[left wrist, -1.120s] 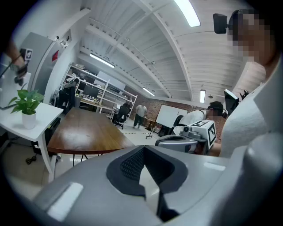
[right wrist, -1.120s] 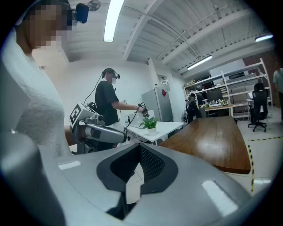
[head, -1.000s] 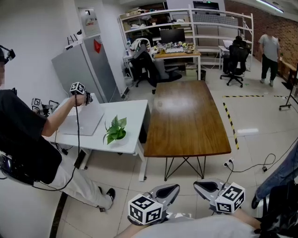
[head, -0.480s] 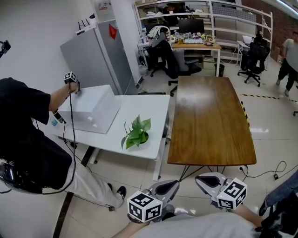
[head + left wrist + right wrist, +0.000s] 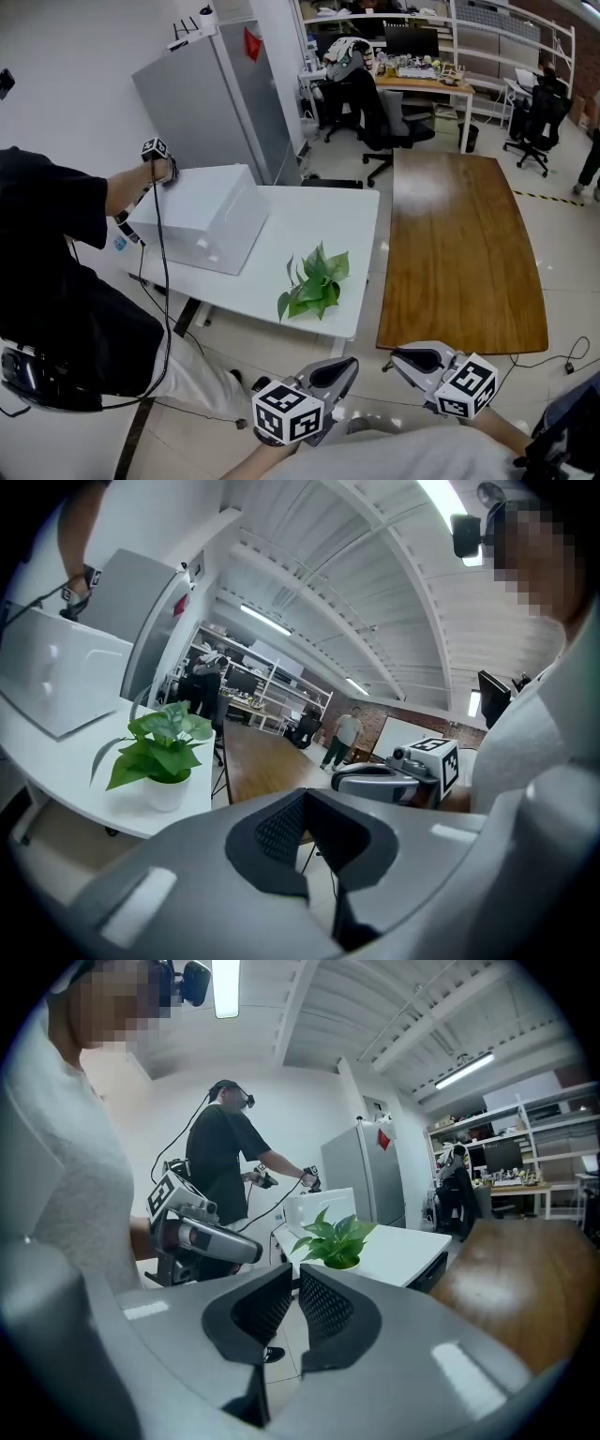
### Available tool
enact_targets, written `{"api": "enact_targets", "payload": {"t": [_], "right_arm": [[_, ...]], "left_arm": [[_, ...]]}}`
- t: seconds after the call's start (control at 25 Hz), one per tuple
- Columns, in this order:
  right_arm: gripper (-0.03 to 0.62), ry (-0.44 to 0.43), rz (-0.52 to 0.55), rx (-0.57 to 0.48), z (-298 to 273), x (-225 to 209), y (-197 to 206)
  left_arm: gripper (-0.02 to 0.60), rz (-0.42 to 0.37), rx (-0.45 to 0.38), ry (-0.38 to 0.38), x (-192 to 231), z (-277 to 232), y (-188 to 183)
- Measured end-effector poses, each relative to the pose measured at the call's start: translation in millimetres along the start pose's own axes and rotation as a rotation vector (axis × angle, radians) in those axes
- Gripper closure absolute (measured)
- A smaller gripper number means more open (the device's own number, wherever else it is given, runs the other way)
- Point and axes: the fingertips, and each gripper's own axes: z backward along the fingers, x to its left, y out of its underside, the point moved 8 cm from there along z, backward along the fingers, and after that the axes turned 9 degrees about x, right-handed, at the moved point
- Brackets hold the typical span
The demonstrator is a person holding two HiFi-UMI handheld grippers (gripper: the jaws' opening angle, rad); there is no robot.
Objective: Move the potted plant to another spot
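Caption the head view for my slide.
Left tool and right tool, both shut and empty, short of the white table bearing the potted plant and a white box.

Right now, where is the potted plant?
In the head view, the potted plant stands near the white table's near right corner, between the white box and the brown wooden table.

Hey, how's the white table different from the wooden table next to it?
The white table is white and rectangular; the wooden table is brown with rounded corners. The white table carries the potted plant and a white box; the wooden table shows nothing on top. Both stand side by side.
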Motion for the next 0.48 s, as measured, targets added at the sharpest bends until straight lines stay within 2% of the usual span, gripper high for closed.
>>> {"api": "enact_targets", "payload": {"t": [0.28,0.48], "right_arm": [[0.556,-0.024,0.001,0.011,-45,-15,-10],[0.517,-0.039,0.023,0.029,-72,-19,-14]], "left_arm": [[0.584,0.031,0.013,-0.021,40,9,0],[0.584,0.048,0.007,-0.045,60,20,2]]}}
